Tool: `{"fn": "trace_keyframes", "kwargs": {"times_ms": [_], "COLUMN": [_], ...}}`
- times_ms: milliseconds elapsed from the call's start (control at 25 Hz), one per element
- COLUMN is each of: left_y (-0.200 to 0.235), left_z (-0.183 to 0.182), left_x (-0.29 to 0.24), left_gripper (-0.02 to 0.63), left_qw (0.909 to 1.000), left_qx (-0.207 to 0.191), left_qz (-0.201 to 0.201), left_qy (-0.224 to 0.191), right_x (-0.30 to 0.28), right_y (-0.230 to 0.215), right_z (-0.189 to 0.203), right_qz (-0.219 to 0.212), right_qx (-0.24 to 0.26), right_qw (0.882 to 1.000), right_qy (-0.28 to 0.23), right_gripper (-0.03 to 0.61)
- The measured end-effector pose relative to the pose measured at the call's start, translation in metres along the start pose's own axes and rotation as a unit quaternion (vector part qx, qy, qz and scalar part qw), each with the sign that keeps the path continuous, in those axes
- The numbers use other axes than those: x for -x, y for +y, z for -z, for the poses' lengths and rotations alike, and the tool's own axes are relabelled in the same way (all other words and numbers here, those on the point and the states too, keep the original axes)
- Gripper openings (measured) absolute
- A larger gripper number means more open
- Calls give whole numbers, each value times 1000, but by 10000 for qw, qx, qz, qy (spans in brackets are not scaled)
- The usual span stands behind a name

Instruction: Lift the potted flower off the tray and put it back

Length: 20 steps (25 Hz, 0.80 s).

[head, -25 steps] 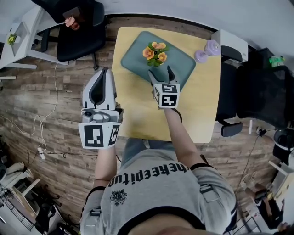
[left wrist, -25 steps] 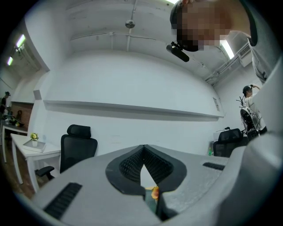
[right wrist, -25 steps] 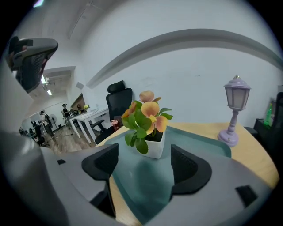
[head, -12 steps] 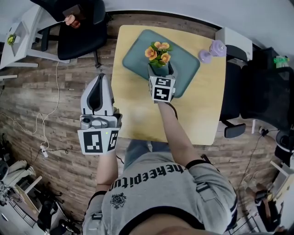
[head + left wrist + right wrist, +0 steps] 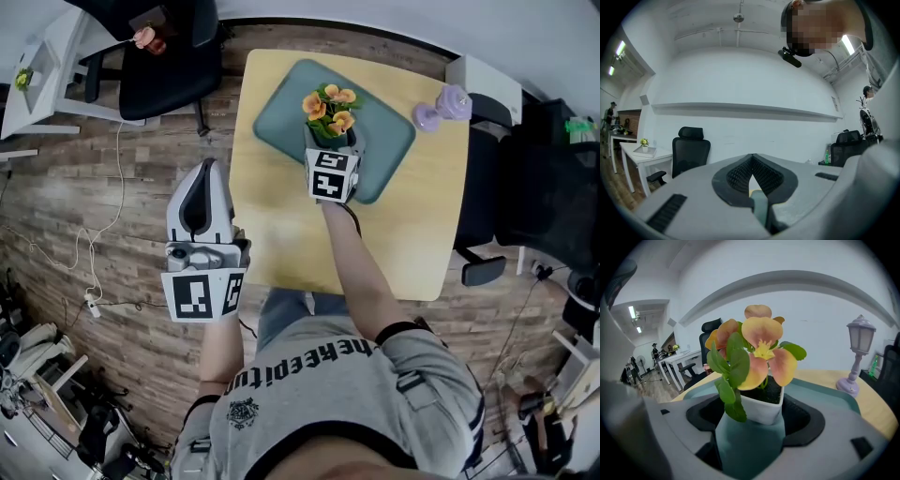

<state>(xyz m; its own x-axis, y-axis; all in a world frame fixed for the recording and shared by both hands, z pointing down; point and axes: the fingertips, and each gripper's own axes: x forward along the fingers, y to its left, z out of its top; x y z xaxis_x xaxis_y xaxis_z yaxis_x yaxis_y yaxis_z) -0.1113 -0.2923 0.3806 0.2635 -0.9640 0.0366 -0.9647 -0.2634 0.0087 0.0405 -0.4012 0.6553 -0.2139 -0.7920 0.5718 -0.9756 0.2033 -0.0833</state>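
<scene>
One potted flower [image 5: 328, 105] sits upright over the middle of the tray [image 5: 281, 127] — whether its base is clear of the tray I can't tell. Right gripper [image 5: 331, 142] reaches in from the near side, jaws clamped on the pot's two flanks, stem axis vertical, so the pull is straight up. Left gripper [image 5: 207, 171] — jaws pressed together w/ nothing between — hangs well apart, off the table's [image 5: 272, 234] left edge.

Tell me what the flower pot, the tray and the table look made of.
The pot: likely plastic, maybe glazed ceramic; smooth white, thin rim.
The tray: probably plastic; matte grey-green, one-piece rounded rim.
The table: wood or wood-look laminate; pale tan, smooth, low sheen.
</scene>
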Motion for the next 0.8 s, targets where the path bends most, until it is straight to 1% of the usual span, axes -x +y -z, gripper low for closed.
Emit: {"fn": "trace_keyframes", "kwargs": {"times_ms": [160, 280, 320, 360, 800], "left_y": [2, 0, 0, 0, -9], "left_z": [3, 4, 4, 4, 2], "left_x": [0, 1, 1, 1, -4], "left_gripper": [3, 3, 3, 3, 3], "left_qw": [10000, 10000, 10000, 10000, 10000], "left_qx": [13, 5, 8, 13, 53], "left_qz": [-46, -41, -42, -44, 69], "left_qy": [37, 41, 37, 32, -7], "right_x": [-6, -8, -7, -5, 7], "right_y": [1, -4, -5, -5, -6], "right_z": [-4, -5, -6, -6, -5], "right_qz": [-72, -43, -30, -25, -180], "right_qx": [-103, -138, -121, -91, 167], "right_qw": [9999, 9999, 9999, 9999, 9996], "right_qy": [-21, -43, -51, -63, -126], "right_gripper": [356, 356, 353, 325, 316]}}
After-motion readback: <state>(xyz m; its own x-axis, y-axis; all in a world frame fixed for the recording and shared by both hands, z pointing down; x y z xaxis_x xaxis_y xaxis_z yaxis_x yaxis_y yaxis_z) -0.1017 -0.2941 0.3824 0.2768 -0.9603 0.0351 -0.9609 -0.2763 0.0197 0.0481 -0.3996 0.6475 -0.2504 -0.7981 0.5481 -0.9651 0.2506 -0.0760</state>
